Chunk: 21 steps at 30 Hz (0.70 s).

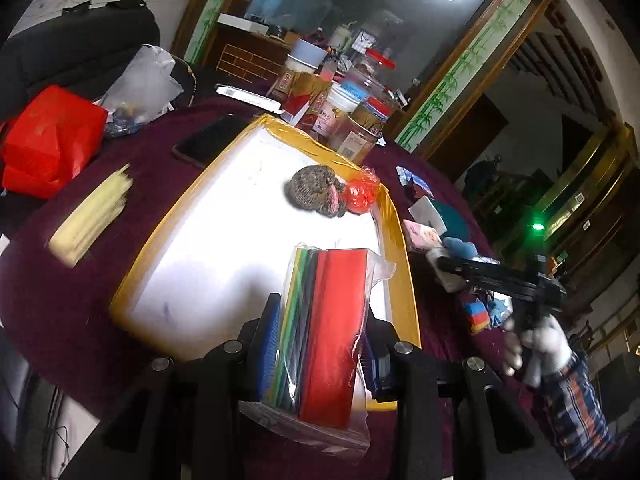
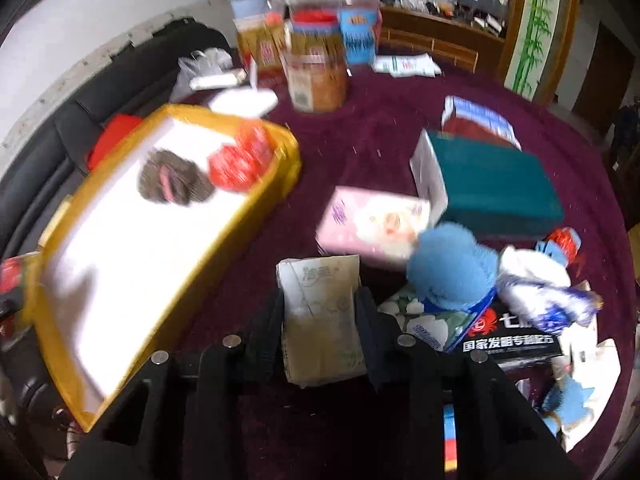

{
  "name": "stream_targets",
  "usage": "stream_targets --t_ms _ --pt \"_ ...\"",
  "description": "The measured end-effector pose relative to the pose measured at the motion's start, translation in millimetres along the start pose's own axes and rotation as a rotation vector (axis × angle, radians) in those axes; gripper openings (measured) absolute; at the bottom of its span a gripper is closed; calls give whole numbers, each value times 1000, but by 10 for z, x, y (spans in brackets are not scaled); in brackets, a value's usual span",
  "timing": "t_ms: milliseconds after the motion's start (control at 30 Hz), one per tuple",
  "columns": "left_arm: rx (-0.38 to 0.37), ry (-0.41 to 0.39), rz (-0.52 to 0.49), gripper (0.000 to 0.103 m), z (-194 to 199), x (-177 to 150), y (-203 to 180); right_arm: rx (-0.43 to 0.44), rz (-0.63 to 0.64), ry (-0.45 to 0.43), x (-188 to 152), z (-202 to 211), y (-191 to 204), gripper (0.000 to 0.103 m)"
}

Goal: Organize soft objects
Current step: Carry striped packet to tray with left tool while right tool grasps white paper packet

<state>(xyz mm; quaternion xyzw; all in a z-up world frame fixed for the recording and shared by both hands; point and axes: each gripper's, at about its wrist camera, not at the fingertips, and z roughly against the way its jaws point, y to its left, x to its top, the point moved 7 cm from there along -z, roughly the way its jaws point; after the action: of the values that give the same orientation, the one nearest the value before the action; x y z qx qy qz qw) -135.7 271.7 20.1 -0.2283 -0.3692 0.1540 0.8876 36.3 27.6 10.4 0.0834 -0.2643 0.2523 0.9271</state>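
Carrying a bagged stack of coloured felt sheets (image 1: 324, 332), the left tool (image 1: 320, 344) has its fingers clamped on the pack and holds it over the near edge of the yellow-rimmed tray (image 1: 132, 264), while the right tool (image 2: 320, 320) is pinched on a pale tissue packet (image 2: 320, 316) just right of that tray, above the maroon desk (image 2: 380, 120). By my reading the sorting is under way but far from finished: only a brown scrubber ball (image 1: 316, 196) and a red mesh ball (image 1: 362, 194) lie inside the tray, touching each other at its far right corner, and most of the white floor is bare. Still out on the desk, to the right, are a blue plush toy (image 2: 452, 268), a pink tissue pack (image 2: 372, 224), a teal box (image 2: 492, 184) and a heap of wrapped bits at the right near edge, so several soft pieces seem left to move. Whether the teal box counts as soft I cannot tell. The right wrist view is smeared by motion, so the tray's contents and the far jars (image 2: 316, 68) read only as blurs there, and the print on the packet is unreadable. The tool bodies hide the near ends of both held items, and the tray's near corner is cut off behind them. A dark phone (image 1: 212, 140) lies just left of the tray.
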Motion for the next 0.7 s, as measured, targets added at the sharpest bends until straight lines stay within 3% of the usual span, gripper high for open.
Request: stream_targets --t_ms 200,267,400,500,600,700 --pt "36 44 -43 36 -351 428 -127 97 -36 -58 227 234 171 35" --pt "70 55 -54 36 -553 677 -126 176 -59 -56 331 235 302 35" --pt "116 107 -27 37 -1000 1037 -15 236 -38 -31 424 174 655 35" --pt "151 113 -7 42 -1341 1232 100 237 -4 5 491 -32 905 35" --pt "225 106 20 49 -1588 1369 259 182 39 59 501 -312 1064 35" --pt "222 109 74 57 -1605 1380 342 125 43 94 528 -577 1083 35"
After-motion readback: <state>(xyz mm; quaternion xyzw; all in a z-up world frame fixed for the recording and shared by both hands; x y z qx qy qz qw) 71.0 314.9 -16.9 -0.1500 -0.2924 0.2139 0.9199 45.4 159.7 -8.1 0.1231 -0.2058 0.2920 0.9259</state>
